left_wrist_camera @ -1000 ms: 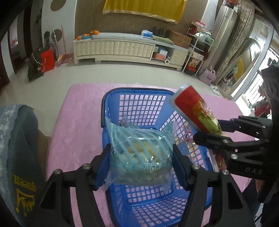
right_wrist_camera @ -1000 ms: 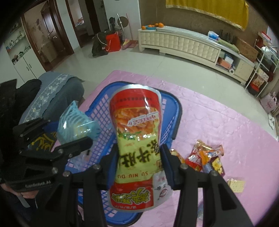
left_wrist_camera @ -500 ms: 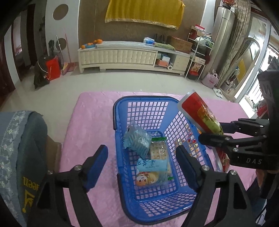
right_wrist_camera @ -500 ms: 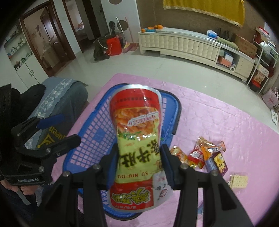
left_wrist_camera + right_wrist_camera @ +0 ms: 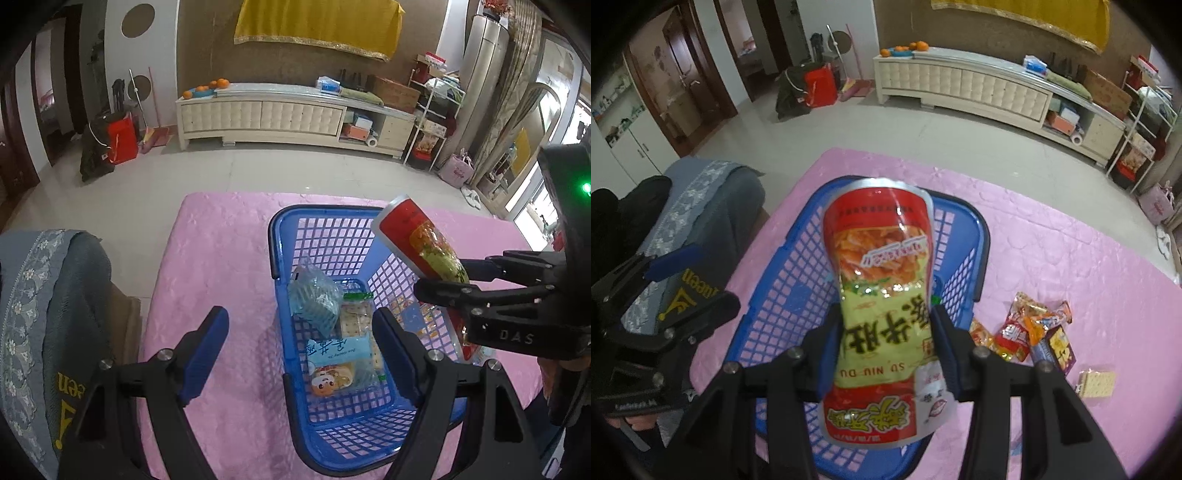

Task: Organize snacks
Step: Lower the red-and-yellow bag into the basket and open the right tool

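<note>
Right wrist view: your right gripper (image 5: 886, 343) clamps red-and-yellow snack bag (image 5: 882, 295) over blue basket (image 5: 783, 295); your left gripper (image 5: 301, 343) just released, empty.

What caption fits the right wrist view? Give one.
Right gripper holds a red-and-yellow snack bag above the blue basket.

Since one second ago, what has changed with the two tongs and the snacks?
The left tongs opened and let go of the clear blue bag, which now lies in the basket; nothing is between them. The right tongs still grip the red-and-yellow pouch above the basket.
</note>
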`<state>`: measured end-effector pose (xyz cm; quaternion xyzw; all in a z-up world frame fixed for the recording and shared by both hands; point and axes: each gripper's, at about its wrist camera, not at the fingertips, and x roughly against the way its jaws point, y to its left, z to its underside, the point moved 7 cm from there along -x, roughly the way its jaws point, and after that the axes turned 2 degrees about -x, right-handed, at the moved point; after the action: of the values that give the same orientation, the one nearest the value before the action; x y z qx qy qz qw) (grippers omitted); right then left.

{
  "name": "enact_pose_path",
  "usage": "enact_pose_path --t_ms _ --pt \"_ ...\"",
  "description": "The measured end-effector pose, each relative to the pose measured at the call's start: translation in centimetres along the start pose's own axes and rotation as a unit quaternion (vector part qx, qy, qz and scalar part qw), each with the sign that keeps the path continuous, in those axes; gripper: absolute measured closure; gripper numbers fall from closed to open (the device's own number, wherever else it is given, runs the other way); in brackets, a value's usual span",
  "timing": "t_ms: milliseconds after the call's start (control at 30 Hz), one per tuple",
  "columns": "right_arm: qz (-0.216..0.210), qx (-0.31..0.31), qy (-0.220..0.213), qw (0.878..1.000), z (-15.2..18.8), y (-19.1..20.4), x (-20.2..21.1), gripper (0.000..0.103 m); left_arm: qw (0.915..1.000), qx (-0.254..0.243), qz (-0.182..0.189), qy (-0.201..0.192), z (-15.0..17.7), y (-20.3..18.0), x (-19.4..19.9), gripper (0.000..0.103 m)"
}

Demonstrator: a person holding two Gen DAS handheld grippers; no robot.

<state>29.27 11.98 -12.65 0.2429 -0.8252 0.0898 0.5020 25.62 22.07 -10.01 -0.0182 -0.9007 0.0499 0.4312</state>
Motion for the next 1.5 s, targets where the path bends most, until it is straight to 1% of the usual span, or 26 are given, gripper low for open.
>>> enact_pose_path --t_ms 167,267,333,400,433,467,500,533,567,600,633,800,1000,1200,1267,1367,1500 --pt "0.016 -0.014 0.019 1.000 -0.3 -0.4 -1.9 0.051 0.9999 -0.008 0.007 0.006 0.2 0.0 -0.9 0.025" --pt "0.051 0.008 0.012 0.999 -0.6 -0.2 -2.3 0.051 0.9999 -0.009 0.012 0.006 0.2 0.0 -1.3 0.025" --pt "0.055 0.009 0.014 0.998 -0.7 -0.1 -2.5 0.051 0.9999 -0.008 0.012 0.008 0.3 0.3 -1.7 0.025" --pt "0.058 0.006 0.017 0.998 -0.8 -0.2 -2.8 0.045 0.9998 -0.002 0.014 0.010 0.4 0.5 -1.9 0.025" --pt "0.066 0.012 0.028 0.997 -0.8 -0.2 -3.0 0.033 0.9998 0.001 0.015 0.011 0.5 0.5 -1.8 0.025" --pt "0.081 0.019 0.031 0.996 -0.8 -0.3 -3.1 0.025 0.9998 0.003 0.017 0.010 0.6 0.6 -1.8 0.025" --pt "0.095 0.026 0.027 0.995 -0.9 -0.2 -3.1 0.023 0.9998 0.004 0.018 0.011 0.6 0.7 -1.7 0.025" --pt "0.115 0.031 0.012 0.993 -1.0 -0.4 -2.7 0.019 0.9998 0.005 0.018 0.011 0.7 0.7 -1.7 0.025" --pt "0.123 0.033 0.004 0.992 -1.1 -0.5 -2.5 0.015 0.9998 0.005 0.017 0.011 0.8 0.8 -1.6 0.025" --pt "0.129 0.036 -0.005 0.991 -1.2 -0.5 -2.0 0.014 0.9998 0.006 0.016 0.012 0.8 0.8 -1.5 0.025" --pt "0.127 0.038 -0.009 0.991 -1.1 -0.4 -1.7 0.012 0.9998 0.006 0.015 0.014 0.9 0.8 -1.4 0.025" --pt "0.106 0.037 -0.006 0.994 -0.1 -0.8 -0.1 0.012 0.9998 0.007 0.014 0.011 0.9 -0.3 -0.4 0.025" --pt "0.084 0.020 -0.014 0.996 0.6 -1.8 2.4 0.012 0.9999 -0.011 0.010 0.001 0.4 -2.5 1.4 0.025" --pt "0.067 0.004 -0.030 0.997 2.0 -3.7 5.6 0.012 0.9993 -0.034 0.013 -0.012 -0.3 -5.9 3.1 0.024" --pt "0.060 -0.003 -0.036 0.998 2.4 -4.6 6.7 0.012 0.9989 -0.040 0.019 -0.015 -0.4 -7.2 3.5 0.021" --pt "0.057 -0.017 -0.050 0.997 3.2 -6.2 8.3 0.012 0.9981 -0.053 0.024 -0.019 -0.4 -9.3 3.9 0.021" --pt "0.053 -0.028 -0.054 0.997 4.3 -8.2 9.6 0.012 0.9973 -0.065 0.029 -0.019 -0.6 -12.4 4.2 0.021"
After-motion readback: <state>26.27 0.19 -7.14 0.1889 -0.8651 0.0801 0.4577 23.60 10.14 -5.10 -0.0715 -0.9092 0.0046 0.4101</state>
